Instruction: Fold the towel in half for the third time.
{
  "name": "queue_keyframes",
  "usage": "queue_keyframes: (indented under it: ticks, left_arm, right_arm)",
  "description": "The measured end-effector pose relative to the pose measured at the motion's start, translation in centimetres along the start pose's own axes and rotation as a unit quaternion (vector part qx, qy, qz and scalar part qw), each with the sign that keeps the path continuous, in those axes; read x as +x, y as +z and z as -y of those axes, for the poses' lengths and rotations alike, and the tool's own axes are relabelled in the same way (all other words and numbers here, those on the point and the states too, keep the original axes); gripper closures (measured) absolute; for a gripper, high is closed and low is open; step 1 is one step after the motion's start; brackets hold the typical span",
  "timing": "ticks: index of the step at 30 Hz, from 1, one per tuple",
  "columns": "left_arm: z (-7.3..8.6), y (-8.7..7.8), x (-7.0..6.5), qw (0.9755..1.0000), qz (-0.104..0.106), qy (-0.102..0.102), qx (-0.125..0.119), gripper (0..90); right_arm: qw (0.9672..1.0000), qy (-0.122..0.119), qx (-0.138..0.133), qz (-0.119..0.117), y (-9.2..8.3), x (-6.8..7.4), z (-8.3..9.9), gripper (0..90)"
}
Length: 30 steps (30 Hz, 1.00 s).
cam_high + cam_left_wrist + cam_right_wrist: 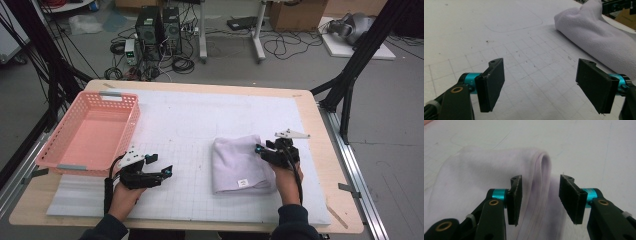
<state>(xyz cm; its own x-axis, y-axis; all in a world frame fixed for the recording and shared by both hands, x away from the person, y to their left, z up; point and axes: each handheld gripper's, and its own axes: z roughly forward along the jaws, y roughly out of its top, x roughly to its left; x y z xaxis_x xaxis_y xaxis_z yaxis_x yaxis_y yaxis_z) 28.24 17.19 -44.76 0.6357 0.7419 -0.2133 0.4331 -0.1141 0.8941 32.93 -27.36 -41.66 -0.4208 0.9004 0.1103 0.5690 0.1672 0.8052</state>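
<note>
Right tongs (540, 200) astride towel (486, 177) fold; basket (90, 130) overhead

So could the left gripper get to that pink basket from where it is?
Probably yes. The left gripper sits just beside the basket, its jaws open and empty, with only bare mat around it. It points away toward the towel, so the hand would have to turn.

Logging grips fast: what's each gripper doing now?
Left gripper: open, holding nothing.
Right gripper: open, jaws either side of the folded pale lilac cloth's raised fold, not pressing.
</note>
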Motion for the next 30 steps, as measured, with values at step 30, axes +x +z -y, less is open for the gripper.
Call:
queue_keyframes:
  ticks: [30]
  left_arm:
    - [-0.1, 0.0, 0.0, 1.0000, -0.002, 0.000, -0.003, 23.4]
  right_arm:
    - [0.9997, -0.022, 0.005, 0.009, -6.3, 1.2, 3.0, 55.1]
